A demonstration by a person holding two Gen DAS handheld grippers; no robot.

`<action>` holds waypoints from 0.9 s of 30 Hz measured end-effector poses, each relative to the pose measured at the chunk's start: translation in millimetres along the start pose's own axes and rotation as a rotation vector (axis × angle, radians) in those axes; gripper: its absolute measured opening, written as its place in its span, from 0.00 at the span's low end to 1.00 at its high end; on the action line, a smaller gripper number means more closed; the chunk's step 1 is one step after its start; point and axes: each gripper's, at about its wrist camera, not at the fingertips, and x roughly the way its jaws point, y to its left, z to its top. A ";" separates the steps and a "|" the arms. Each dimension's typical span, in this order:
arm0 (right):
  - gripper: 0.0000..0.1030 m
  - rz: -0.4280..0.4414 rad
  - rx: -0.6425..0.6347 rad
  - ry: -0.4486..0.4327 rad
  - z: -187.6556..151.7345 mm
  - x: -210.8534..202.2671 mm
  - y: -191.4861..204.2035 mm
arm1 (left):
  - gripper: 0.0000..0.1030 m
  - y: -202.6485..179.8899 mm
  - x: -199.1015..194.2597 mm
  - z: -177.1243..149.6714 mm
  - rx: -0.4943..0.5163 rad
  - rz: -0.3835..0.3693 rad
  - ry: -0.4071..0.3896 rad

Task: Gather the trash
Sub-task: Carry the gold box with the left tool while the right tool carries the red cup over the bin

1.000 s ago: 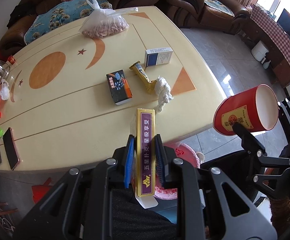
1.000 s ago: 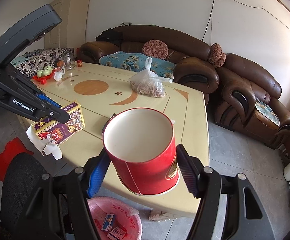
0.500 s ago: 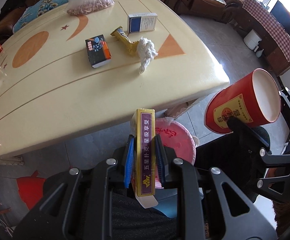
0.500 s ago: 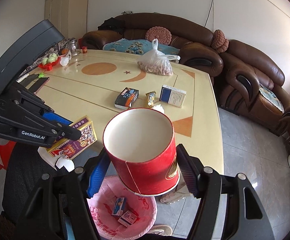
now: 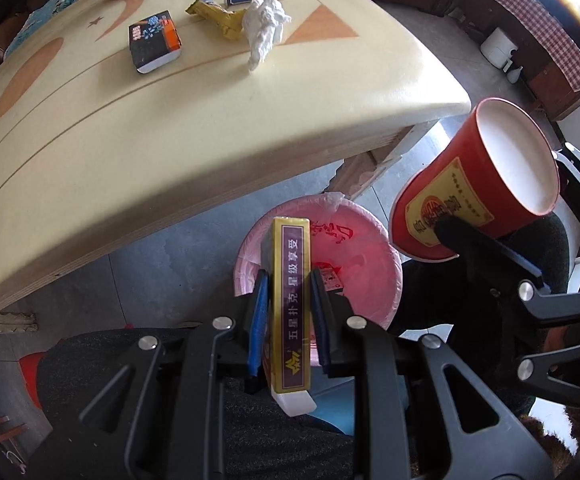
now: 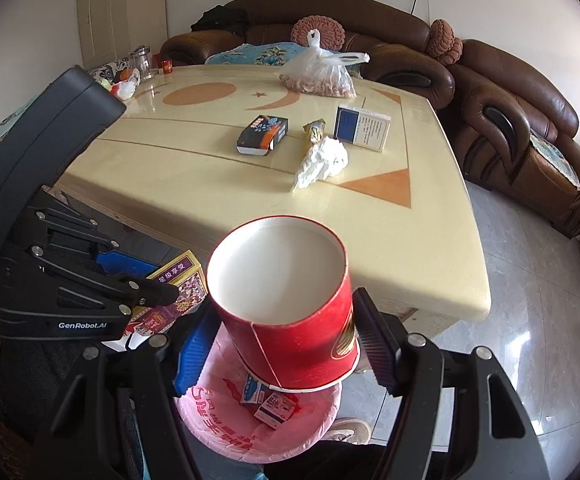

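Observation:
My left gripper (image 5: 288,312) is shut on a yellow and purple card box (image 5: 290,280) and holds it above the pink-lined trash bin (image 5: 370,280) on the floor beside the table. My right gripper (image 6: 282,344) is shut on a red paper cup (image 6: 290,304), also above the bin (image 6: 218,420), which holds small boxes (image 6: 272,402). The cup also shows in the left wrist view (image 5: 474,184), and the card box in the right wrist view (image 6: 178,284). On the table lie a crumpled tissue (image 6: 322,162), a yellow wrapper (image 6: 315,130), a dark box (image 6: 262,135) and a blue and white box (image 6: 362,127).
The cream table (image 6: 210,168) also carries a plastic bag of nuts (image 6: 318,76) and a glass jar (image 6: 143,62) at the far side. Brown sofas (image 6: 510,92) stand behind and to the right. The tiled floor (image 6: 530,320) lies right of the table.
Both grippers have moved back off the table edge and down, with the card box and the cup now over the bin. The bin is closer and more central in both views.

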 end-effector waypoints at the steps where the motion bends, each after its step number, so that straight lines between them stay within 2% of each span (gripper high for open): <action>1: 0.63 0.004 0.010 0.012 -3.7 5.2 -0.9 | 0.21 -0.3 5.2 -1.8 0.001 -0.002 0.007; 27: 0.63 0.040 0.185 0.301 -84.9 129.5 -22.9 | 0.21 -10.0 143.3 -16.8 0.008 -0.077 0.234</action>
